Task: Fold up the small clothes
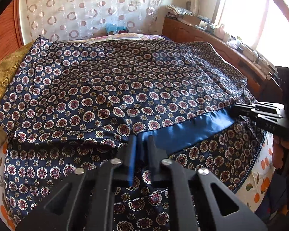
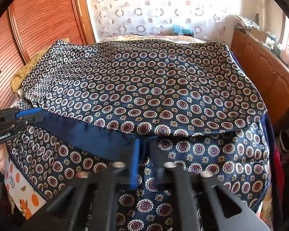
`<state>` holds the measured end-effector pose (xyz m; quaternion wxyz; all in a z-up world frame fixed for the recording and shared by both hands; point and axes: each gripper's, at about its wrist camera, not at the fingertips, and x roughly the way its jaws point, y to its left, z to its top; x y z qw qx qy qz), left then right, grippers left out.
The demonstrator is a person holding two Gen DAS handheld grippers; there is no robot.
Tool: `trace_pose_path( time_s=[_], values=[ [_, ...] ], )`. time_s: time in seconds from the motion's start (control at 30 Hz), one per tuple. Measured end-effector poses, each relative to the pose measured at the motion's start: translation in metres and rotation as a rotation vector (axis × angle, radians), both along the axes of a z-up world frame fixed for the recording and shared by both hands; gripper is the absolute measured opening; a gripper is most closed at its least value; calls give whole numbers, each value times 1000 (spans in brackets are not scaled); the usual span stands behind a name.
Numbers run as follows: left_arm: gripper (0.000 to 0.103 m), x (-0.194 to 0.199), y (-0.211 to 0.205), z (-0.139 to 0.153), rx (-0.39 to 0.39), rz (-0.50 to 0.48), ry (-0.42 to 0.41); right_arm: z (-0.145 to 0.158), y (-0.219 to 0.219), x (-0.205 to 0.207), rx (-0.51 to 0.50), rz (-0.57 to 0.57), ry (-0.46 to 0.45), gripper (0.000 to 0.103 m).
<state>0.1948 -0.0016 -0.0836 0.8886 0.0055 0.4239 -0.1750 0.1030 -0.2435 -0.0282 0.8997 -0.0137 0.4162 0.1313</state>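
Left wrist: folded garment [image 1: 125, 80] hides hand-held gripper [image 1: 141, 146] fingertips.

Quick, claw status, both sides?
Left claw: shut on the blue hem of the patterned garment.
Right claw: shut on the same hem.

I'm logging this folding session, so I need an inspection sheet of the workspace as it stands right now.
Surface: bed with orange-print sheet.
Job's things: navy medallion-print garment spread flat, near hem folded over showing plain blue lining.
Clutter: gold cushion at far left; crowded wooden sideboard.
Grippers: left hand-held gripper and right hand-held gripper each pinch the blue hem.
Cables: nothing seen.
Surroundings: circle-pattern curtain, bright window, wooden slatted door.
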Motion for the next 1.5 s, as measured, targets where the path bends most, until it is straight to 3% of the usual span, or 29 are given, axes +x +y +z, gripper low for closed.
trace_pose_path(
  time_s=[0.2, 0.47, 0.67, 0.93, 1.0, 1.07, 1.1, 1.17, 1.23, 1.3, 1.5],
  values=[
    [3, -16, -2, 14, 10, -23, -51, 8, -4, -20, 22, 24, -51, 1],
    [3, -71, 7, 39, -18, -52, -101, 25, -19, -80, 79, 70, -76, 1],
    [3, -93, 7, 29, -26, -52, -74, 16, -23, -110, 88, 85, -50, 1],
    [4, -94, 9, 17, -33, -34, -47, 11, -31, -103, 136, 81, -18, 1],
    [12, -95, 9, 19, -28, -38, -57, 12, -37, -103, 147, 78, -23, 3],
    [47, -99, 10, 22, -15, -26, -74, 13, -45, -111, 143, 54, -37, 6],
    [53, -101, 10, 24, -21, -25, -84, 15, -49, -117, 145, 42, -46, 8],
    [74, -101, 12, 26, -31, -21, -91, 21, -61, -127, 151, 16, -68, 13],
    [77, -100, 13, 29, -29, -6, -99, 26, -75, -131, 124, -26, -98, 25],
    [77, -100, 12, 31, -39, -10, -110, 27, -90, -134, 96, -71, -120, 52],
    [77, -93, -2, 33, -31, -41, -115, 27, -125, -114, 28, -196, -141, 54]
  ],
)
